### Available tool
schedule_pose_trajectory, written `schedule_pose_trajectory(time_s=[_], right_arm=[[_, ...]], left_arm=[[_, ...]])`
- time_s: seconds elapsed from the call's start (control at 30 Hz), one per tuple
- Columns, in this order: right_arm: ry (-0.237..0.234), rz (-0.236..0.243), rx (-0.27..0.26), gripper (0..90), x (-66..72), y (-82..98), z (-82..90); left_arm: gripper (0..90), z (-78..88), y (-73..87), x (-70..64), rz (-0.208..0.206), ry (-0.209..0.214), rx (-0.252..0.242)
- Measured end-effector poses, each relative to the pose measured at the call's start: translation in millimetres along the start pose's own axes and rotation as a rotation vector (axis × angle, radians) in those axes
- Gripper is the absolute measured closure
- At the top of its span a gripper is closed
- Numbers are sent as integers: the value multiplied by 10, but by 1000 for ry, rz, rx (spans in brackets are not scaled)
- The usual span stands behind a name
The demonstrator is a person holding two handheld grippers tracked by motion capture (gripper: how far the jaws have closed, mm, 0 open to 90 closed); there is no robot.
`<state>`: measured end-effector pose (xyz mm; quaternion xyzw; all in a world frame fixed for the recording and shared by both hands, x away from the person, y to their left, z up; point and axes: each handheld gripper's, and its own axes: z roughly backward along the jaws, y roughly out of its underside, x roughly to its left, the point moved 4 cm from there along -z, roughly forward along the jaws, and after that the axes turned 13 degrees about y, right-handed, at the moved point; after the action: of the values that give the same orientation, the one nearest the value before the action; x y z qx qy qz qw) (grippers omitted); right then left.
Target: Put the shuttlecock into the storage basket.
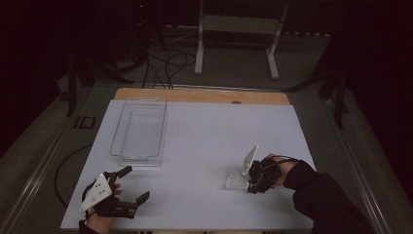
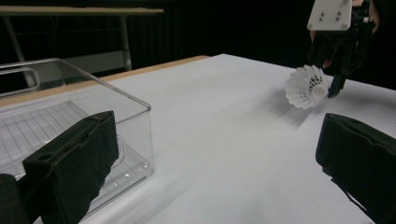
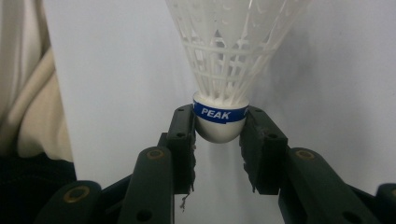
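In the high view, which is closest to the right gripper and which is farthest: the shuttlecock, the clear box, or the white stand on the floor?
1. Shuttlecock: held in the right gripper, near the table's front right.
2. Clear box: across the table, on its left side.
3. White stand: on the floor beyond the table's far edge.

Illumination is dim overall. In the high view the white table is the brightest area, and the upper corners and side edges fall to near black. In the left gripper view the near tongs are soft-focused. A soft shadow lies beside the shuttlecock. The right gripper view is sharp at centre.
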<state>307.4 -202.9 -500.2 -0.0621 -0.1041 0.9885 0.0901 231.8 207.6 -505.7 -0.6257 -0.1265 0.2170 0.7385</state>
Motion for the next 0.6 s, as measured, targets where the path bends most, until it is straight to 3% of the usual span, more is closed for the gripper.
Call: schedule_pose_trajectory(time_s=[0.17, 0.6], right_arm=[[-4, 10, -18, 660, -3, -35, 53], [-8, 73, -40, 660, 8, -85, 117]], left_arm=[[1, -25, 12, 11, 31, 17, 30], [1, -84, 57, 37, 59, 31, 108]])
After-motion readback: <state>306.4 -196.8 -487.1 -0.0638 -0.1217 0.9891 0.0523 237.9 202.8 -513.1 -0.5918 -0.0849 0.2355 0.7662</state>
